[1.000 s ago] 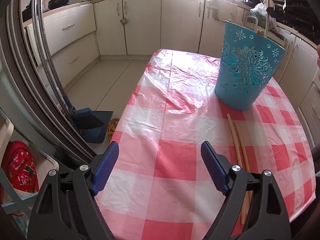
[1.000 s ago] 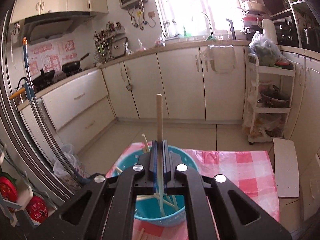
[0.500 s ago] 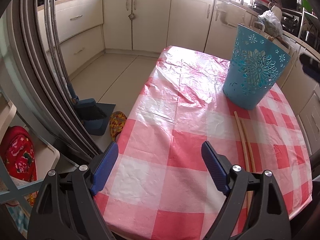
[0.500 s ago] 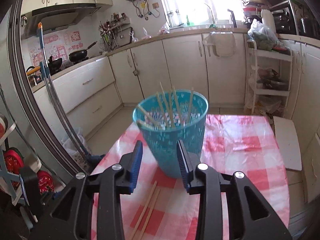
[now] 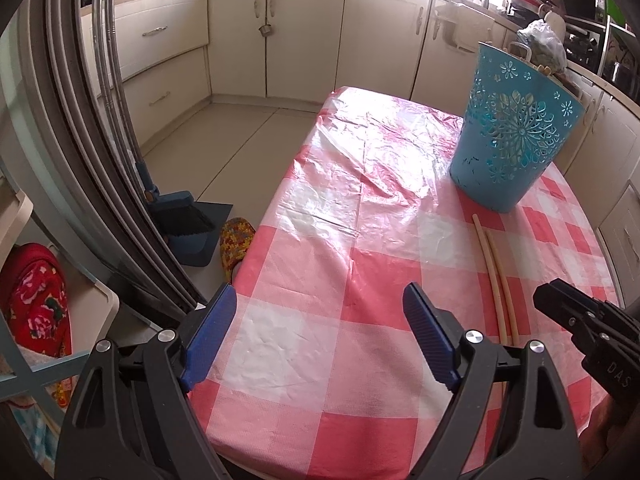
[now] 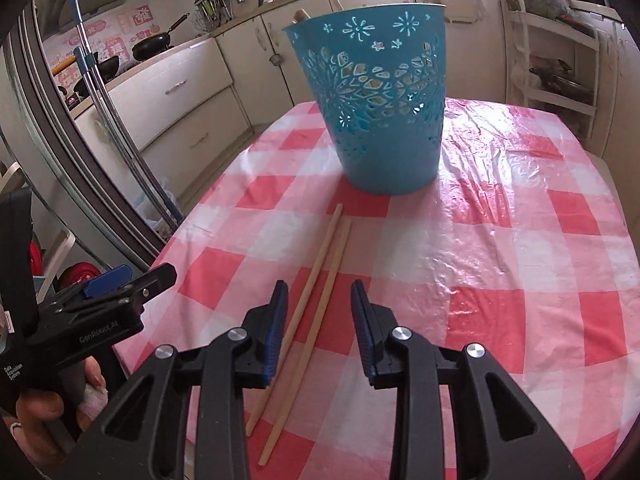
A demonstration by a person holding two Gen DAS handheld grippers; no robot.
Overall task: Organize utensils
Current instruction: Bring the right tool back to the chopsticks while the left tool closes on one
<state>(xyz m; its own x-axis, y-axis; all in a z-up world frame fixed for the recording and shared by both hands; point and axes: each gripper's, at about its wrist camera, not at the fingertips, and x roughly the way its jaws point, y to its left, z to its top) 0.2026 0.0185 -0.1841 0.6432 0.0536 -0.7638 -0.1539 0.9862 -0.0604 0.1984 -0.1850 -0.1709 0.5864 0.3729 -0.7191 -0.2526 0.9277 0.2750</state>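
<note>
A teal cut-out basket (image 6: 376, 108) (image 5: 516, 132) stands on the red-checked tablecloth (image 6: 500, 240), with chopstick tips (image 6: 300, 14) poking over its rim. Two wooden chopsticks (image 6: 320, 276) (image 5: 496, 276) lie side by side on the cloth in front of it. My right gripper (image 6: 319, 292) hovers low over them; its jaws are closing, the sticks run between the fingers, and the pads do not touch them. My left gripper (image 5: 320, 300) stays wide open over bare cloth to the left of the sticks, holding nothing.
The table's left edge drops to the floor, where a dustpan and brush (image 5: 188, 224) and a patterned slipper (image 5: 236, 240) lie. Metal poles (image 5: 112, 80) lean at the left. Cream cabinets (image 5: 380, 36) line the far walls; a wire rack (image 6: 560, 60) stands at the right.
The right gripper let go of a chopstick over the basket, opened, and dropped back and down over the two sticks on the table. The left gripper hardly moved.
</note>
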